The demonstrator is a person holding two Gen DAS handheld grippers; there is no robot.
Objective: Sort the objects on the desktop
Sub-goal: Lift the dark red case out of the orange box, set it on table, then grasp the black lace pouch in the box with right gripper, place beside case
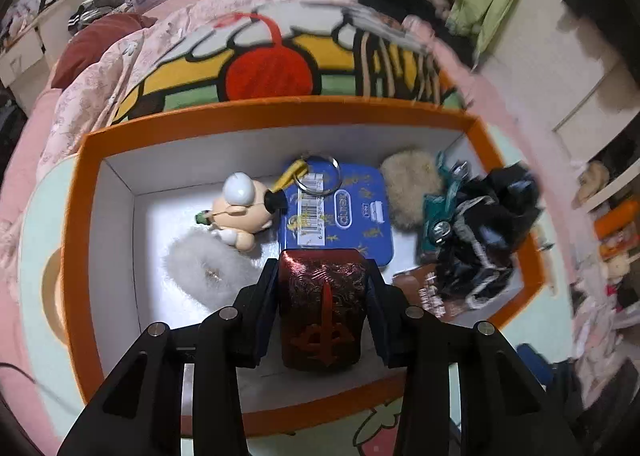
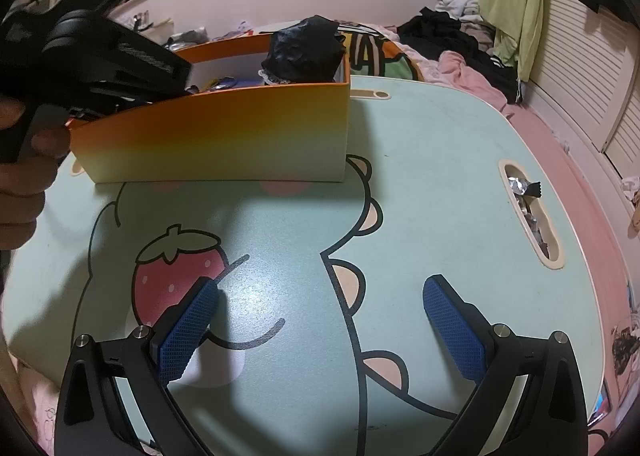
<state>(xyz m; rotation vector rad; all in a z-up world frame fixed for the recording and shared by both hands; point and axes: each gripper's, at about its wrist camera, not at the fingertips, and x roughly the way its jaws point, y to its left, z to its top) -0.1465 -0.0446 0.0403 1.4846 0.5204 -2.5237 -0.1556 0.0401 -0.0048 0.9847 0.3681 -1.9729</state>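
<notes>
Placing step under way: left gripper point(image 1: 325, 308) clamped on red brocade pouch point(image 1: 323, 312), held over orange box point(image 1: 76, 215), near blue tin point(image 1: 340, 207). Next: lower, release pouch inside. Right gripper point(image 2: 320, 320) fingers wide apart, empty, above table point(image 2: 440, 159).

The orange box point(image 1: 276, 111) is viewed steeply from close above (left wrist); from the right wrist it point(image 2: 208, 131) is seen side-on across the table point(image 2: 432, 183).
</notes>
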